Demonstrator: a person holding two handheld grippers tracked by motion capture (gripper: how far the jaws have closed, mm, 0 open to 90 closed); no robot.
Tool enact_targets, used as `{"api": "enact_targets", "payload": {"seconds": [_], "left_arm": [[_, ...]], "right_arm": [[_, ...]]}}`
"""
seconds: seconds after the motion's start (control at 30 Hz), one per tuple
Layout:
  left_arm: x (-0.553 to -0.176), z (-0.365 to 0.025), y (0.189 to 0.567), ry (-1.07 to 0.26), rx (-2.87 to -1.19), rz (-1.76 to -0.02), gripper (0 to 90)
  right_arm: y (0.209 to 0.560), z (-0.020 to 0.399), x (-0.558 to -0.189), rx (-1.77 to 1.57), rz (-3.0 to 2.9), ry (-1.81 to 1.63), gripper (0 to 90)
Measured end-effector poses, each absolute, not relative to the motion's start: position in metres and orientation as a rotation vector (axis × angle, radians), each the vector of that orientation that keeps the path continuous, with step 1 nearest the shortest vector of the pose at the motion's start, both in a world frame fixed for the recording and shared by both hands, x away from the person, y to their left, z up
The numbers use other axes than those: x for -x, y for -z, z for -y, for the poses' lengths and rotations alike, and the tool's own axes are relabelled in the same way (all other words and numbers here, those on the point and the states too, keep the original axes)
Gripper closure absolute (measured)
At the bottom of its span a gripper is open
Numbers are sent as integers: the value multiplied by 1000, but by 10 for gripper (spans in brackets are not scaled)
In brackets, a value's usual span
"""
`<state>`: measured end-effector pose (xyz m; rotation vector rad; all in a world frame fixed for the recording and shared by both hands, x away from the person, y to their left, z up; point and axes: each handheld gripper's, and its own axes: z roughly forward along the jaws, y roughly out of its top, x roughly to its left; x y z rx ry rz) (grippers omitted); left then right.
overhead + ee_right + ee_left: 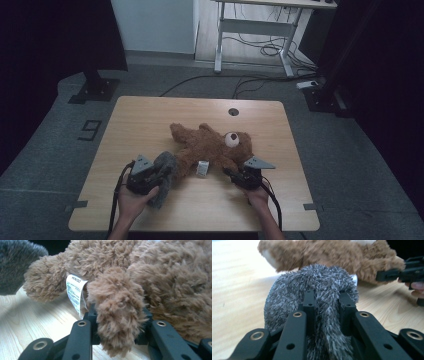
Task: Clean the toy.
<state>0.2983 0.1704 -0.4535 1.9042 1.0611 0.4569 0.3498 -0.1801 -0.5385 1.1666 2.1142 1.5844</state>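
**Two grippers pinch plush fabric on a wooden table**

Pale wood grain covers the table (150, 120), which stands on a grey floor with a white desk frame (255, 30) and loose cables (260, 47) behind it. On the tabletop lies a brown plush bear (210, 145), sprawled on its back with its head toward the right and its limbs spread; a white label (202, 168) sticks out near the bear's lower edge, and the right gripper view shows the same label (75, 291) hanging from a seam.

At the near left of the table, the left gripper (150, 175) is closed on a grey furry piece (164, 175). In the left gripper view its jaws stand close together with a fold of the grey fur (322, 302) pinched between them, the rest of the fur bulging up and over the jaw tips. The grey piece sits just beside the bear's nearest limb, and from these views I cannot tell whether it is joined to the bear.

At the near right, the right gripper (240, 176) clamps one of the bear's limbs. The right gripper view shows a brown furry limb (117, 315) squeezed between the narrow-set jaws and hanging down past them, with the bear's body lying across the table just behind.

A hand (132, 202) holds each gripper from the near edge of the table.
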Motion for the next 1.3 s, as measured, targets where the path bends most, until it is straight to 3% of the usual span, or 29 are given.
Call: {"api": "enact_targets", "payload": {"seconds": [0.37, 0.8, 1.03, 1.3], "left_arm": [[-337, -111, 444, -423, -1968, -956, 728], [-361, -57, 463, -340, -2047, -904, 735], [-363, -47, 480, -327, -2064, -926, 737], [-355, -70, 484, -332, -2036, -959, 742]], "right_arm": [[538, 181, -352, -1172, -2112, -1600, 659], [539, 180, -353, -1178, -2110, -1606, 662], [538, 180, -352, -1177, -2115, -1601, 674], [539, 185, -351, -1186, -2112, -1582, 693]]}}
